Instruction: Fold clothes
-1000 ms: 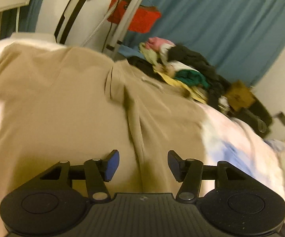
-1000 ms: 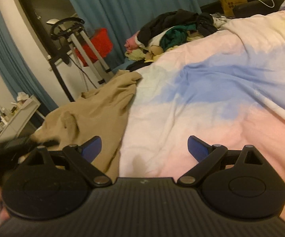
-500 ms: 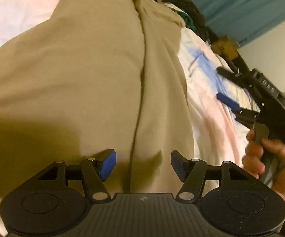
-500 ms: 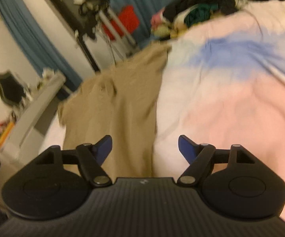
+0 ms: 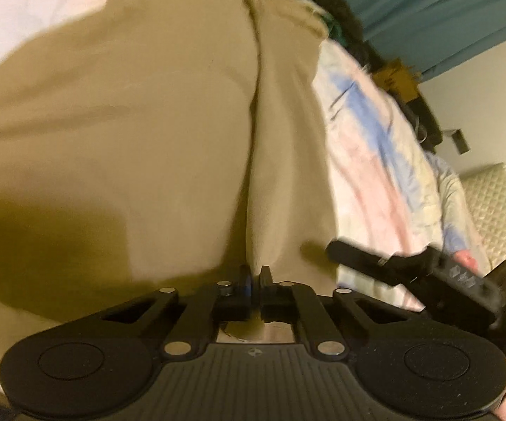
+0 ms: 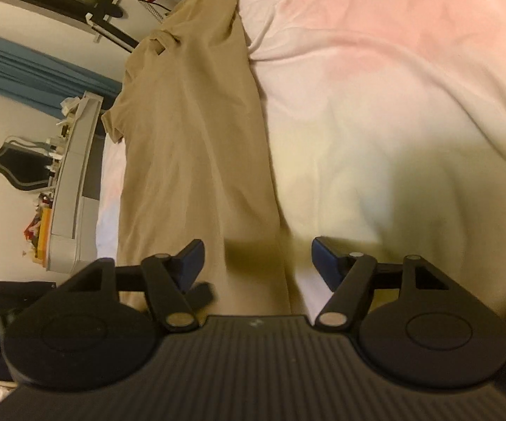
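Gripping the near hem of the tan shirt [image 5: 154,112], the left gripper [image 5: 253,282] has its jaws closed on the fabric. At four o'clock, the right gripper [image 6: 254,263] is closing, hem edge between its jaws, ungripped. Shirt lies flat on the bed [image 6: 393,87]; folding looks barely begun.

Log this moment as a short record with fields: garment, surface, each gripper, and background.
garment: tan shirt spread lengthwise on the bed, partly folded along its length
surface: bedspread in pink, white and blue
left gripper: shut, pinching the shirt's near edge
right gripper: jaws closing, shirt's near edge between them, pads not pressing on it
background: pile of clothes at the far end of the bed, blue curtain behind it
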### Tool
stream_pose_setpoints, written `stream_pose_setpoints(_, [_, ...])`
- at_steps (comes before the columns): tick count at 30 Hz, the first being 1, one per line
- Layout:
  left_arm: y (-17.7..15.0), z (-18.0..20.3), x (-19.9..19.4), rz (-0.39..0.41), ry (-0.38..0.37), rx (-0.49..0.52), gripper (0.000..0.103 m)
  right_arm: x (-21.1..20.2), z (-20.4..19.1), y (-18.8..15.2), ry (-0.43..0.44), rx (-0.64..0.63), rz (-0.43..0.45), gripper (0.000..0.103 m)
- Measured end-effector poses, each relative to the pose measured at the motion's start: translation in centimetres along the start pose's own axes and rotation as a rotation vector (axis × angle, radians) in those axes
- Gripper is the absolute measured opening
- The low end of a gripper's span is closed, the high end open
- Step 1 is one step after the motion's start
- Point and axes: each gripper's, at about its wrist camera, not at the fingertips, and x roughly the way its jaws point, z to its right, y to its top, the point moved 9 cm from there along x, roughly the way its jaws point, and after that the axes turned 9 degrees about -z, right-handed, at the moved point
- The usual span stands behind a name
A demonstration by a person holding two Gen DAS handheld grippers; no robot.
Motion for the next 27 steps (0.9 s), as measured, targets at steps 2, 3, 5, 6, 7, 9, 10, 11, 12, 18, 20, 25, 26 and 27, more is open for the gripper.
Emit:
stream_pose_setpoints(2, [0.0, -0.2, -2.0, 0.049, -0.045, -0.024, 0.003, -0.6, 0.2, -0.2, -0.009, 0.003, 0.024, 0.07])
stream_pose_setpoints(3, [0.0, -0.5, -3.0, 0.073, -0.06, -0.039, 0.003, -0.9, 0.2, -0.3, -0.016, 0.0, 0.035, 0.07])
stream_pose_setpoints(5, [0.0, -1.6, -4.7, 0.118, -0.054, -0.066, 0.003, -1.2, -0.2, -0.7, -0.029, -0.022, 0.034, 0.071])
stream_pose_setpoints(6, [0.1, -2.0, -5.3, 0.137, -0.052, -0.082, 0.003, -1.2, -0.3, -0.9, -0.033, -0.036, 0.026, 0.071])
stream_pose_setpoints(7, [0.3, -2.5, -5.8, 0.152, -0.055, -0.103, 0.003, -1.0, -0.6, -1.1, -0.036, -0.051, 0.018, 0.071])
stream_pose_setpoints(9, [0.6, -3.4, -6.8, 0.183, -0.06, -0.144, 0.003, -0.8, -1.3, -1.9, -0.042, -0.098, 0.0, 0.071])
stream_pose_setpoints(10, [0.8, -3.8, -7.3, 0.199, -0.063, -0.165, 0.003, -0.6, -1.7, -2.2, -0.045, -0.126, -0.01, 0.071])
stream_pose_setpoints(11, [1.0, -4.2, -7.7, 0.213, -0.058, -0.178, 0.003, -0.3, -2.1, -2.5, -0.034, -0.15, -0.021, 0.071])
stream_pose_setpoints(12, [1.3, -4.3, -7.7, 0.226, -0.047, -0.186, 0.003, 0.0, -2.6, -2.7, -0.022, -0.172, -0.033, 0.071])
stream_pose_setpoints(18, [2.2, -5.3, -9.4, 0.305, -0.033, -0.223, 0.003, 2.7, -3.1, -3.0, 0.046, -0.133, -0.088, 0.071])
stream_pose_setpoints(20, [2.5, -4.9, -8.9, 0.308, -0.038, -0.23, 0.003, 3.6, -2.9, -3.1, 0.027, -0.116, -0.094, 0.071])
stream_pose_setpoints(25, [2.4, -4.0, -8.3, 0.292, -0.047, -0.203, 0.003, 3.4, -4.3, -3.2, -0.017, -0.238, -0.089, 0.015])
stream_pose_setpoints(26, [2.4, -3.8, -8.0, 0.284, -0.051, -0.197, 0.003, 3.1, -4.4, -3.1, -0.039, -0.255, -0.088, 0.011])
stream_pose_setpoints(27, [2.3, -3.7, -7.7, 0.272, -0.056, -0.189, 0.003, 2.7, -4.5, -3.0, -0.062, -0.273, -0.086, 0.008])
